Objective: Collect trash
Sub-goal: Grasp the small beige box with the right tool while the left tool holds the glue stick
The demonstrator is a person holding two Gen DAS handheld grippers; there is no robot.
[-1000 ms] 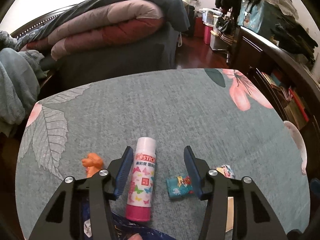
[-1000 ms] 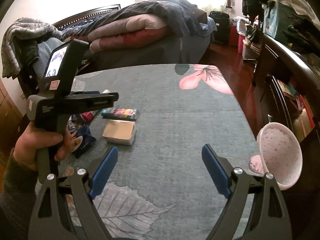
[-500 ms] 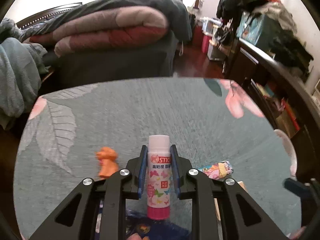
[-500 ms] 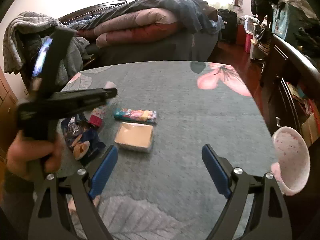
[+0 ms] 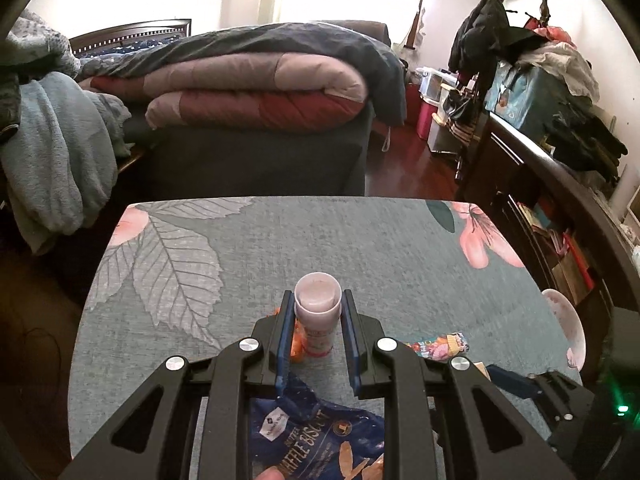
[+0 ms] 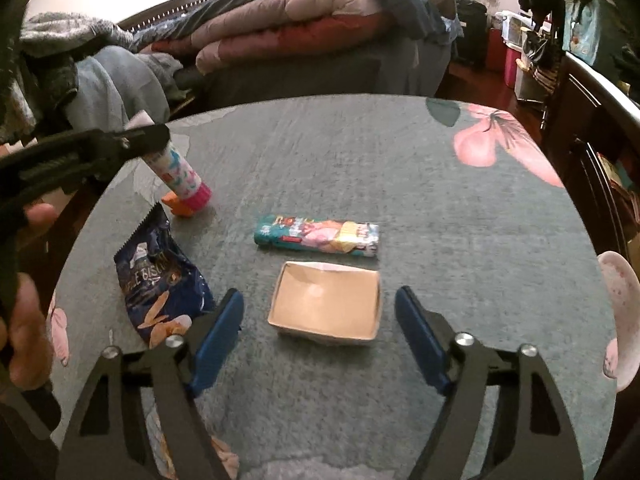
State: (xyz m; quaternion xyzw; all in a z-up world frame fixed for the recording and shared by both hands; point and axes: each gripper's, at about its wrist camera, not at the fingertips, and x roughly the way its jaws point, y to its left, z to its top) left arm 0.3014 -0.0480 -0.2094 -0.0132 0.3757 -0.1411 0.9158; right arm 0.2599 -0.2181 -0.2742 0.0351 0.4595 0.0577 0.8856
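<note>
My left gripper (image 5: 317,296) is shut on a glue stick (image 5: 316,336) with a white cap and pink base. In the right wrist view the glue stick (image 6: 182,172) hangs tilted, its base low over an orange scrap (image 6: 178,206). My right gripper (image 6: 320,298) is closing over an open cardboard box (image 6: 324,320); its fingers flank the box without touching it. A colourful candy wrapper (image 6: 316,236) lies just beyond the box. A blue biscuit bag (image 6: 160,284) lies to the left, also under my left gripper as the biscuit bag (image 5: 316,432).
The table has a teal leaf-and-flower cloth (image 6: 400,160). A pink speckled bowl (image 6: 618,312) sticks out past its right edge. A person's hand (image 6: 24,320) holds the left gripper at the left. A bed with folded quilts stands behind; dark furniture is on the right.
My left gripper shut on the glue stick and raised it off the cloth, tipping it up. My right gripper swung left and down over the box, and its jaws narrowed.
</note>
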